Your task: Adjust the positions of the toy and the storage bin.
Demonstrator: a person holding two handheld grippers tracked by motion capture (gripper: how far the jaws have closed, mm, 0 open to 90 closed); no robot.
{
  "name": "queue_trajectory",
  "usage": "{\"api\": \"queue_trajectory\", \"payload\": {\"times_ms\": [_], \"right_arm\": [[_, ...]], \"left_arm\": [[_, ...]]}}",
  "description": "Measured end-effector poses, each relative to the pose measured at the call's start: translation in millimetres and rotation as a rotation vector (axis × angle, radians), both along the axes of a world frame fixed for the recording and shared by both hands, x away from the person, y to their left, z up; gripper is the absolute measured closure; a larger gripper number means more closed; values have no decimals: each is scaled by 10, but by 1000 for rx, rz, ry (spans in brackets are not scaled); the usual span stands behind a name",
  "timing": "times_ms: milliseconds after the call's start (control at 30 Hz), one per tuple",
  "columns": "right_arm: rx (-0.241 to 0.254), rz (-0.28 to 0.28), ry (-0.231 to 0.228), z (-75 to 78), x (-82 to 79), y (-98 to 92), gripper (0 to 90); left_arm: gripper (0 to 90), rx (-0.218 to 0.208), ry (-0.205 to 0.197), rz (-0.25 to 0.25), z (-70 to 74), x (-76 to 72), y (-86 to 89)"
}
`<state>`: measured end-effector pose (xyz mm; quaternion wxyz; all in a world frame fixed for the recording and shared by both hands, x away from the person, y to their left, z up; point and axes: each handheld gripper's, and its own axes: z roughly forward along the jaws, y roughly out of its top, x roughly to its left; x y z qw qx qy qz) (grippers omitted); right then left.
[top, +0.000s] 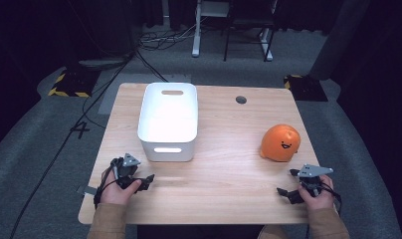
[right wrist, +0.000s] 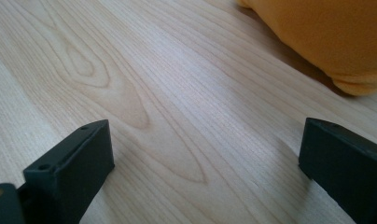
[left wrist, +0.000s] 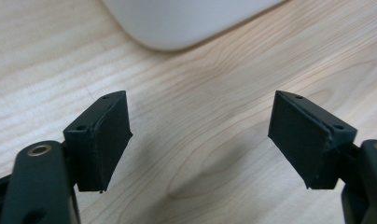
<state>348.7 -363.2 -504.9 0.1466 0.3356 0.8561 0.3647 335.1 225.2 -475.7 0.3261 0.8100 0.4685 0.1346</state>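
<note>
From the high view I have a wooden table [top: 229, 149] in the middle of the frame, with a white bin [top: 168, 122] standing left of centre, its handle slots at the near and far ends. To the right of centre sits an orange plush toy [top: 281, 143] with a small smiling face turned toward the lower edge of the frame. My left gripper [top: 139, 180] rests at the lower left of the table, held in the left hand [top: 118, 188], just below the bin's near wall. In the left gripper view its jaws stand wide apart with nothing between them — only bare wood, and the bin's rounded white corner [left wrist: 186, 21] at the top of the frame. My right gripper [top: 294, 191] sits at the lower right, held in the right hand [top: 316, 194], near the toy but not touching it. In the right gripper view its jaws are likewise spread wide and empty — the toy's orange fabric [right wrist: 326, 37] fills the upper right corner, resting on the wood beyond the jaw tips.
</note>
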Motion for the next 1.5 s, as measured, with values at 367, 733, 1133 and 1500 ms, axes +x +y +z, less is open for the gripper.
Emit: {"api": "queue_trajectory", "payload": {"times_ms": [367, 733, 1133, 1500], "right_arm": [[0, 0, 0, 0, 0, 0, 31], [0, 0, 0, 0, -1, 0, 31], [0, -1, 0, 0, -1, 1, 30], [0, 1, 0, -1, 0, 0, 29]], "left_arm": [[238, -47, -45, -27, 421, -102, 277], [231, -114, -134, -21, 661, -129, 251], [230, -150, -267, 23, 862, -75, 291], [350, -302, -373, 54, 942, 110, 250]]}}
